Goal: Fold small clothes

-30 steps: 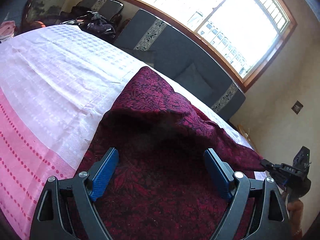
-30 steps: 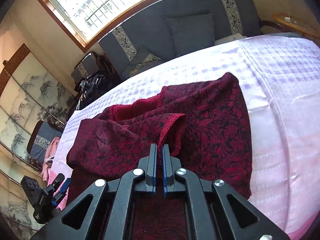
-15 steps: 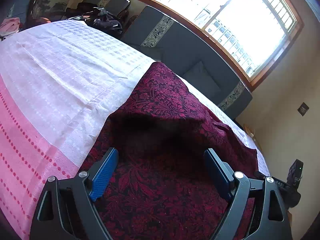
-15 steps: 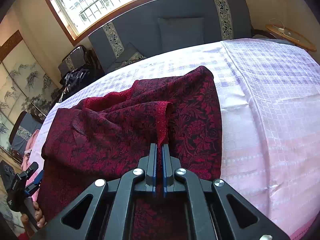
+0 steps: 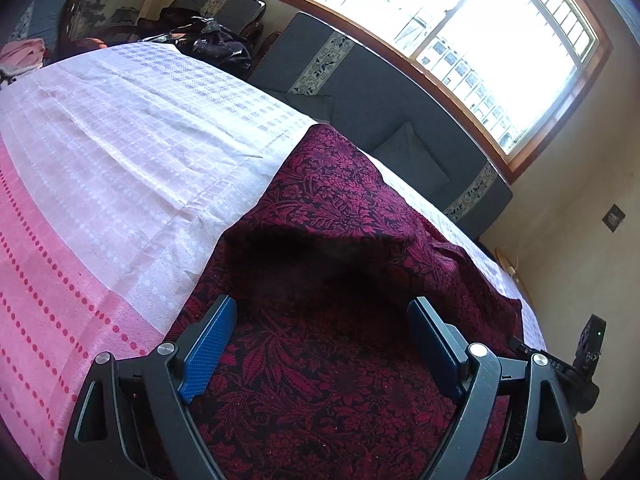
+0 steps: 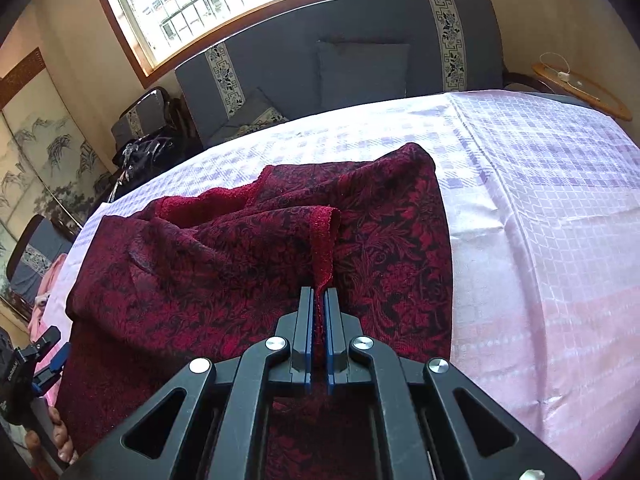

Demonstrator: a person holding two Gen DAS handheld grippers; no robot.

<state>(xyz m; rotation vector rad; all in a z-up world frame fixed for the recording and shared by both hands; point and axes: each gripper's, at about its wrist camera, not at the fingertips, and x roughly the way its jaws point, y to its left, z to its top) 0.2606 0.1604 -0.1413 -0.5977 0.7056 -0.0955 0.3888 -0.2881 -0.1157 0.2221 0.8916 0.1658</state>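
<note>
A dark red garment [image 5: 340, 208] with a black floral pattern lies on the pink and white tablecloth [image 5: 120, 160]. My left gripper [image 5: 322, 304] hangs just over its near part, open, with nothing between the blue pads. In the right wrist view the garment [image 6: 200, 272] is partly folded over itself, with its brighter red inner side showing at the back. My right gripper [image 6: 318, 292] is shut on a hemmed edge of it, held low over the lower layer. The left gripper [image 6: 44, 360] and a hand [image 6: 60, 440] show at the lower left there.
The tablecloth [image 6: 540, 240] stretches bare to the right of the garment. A grey sofa [image 6: 360, 60] stands behind the table under a window. A round wooden side table [image 6: 580, 84] is at the far right, a black bag [image 5: 208, 40] at the far left.
My right gripper has sunk with the pinched edge, so the lifted flap now lies lower and flatter over the garment. The left gripper has stayed where it was, still open.
</note>
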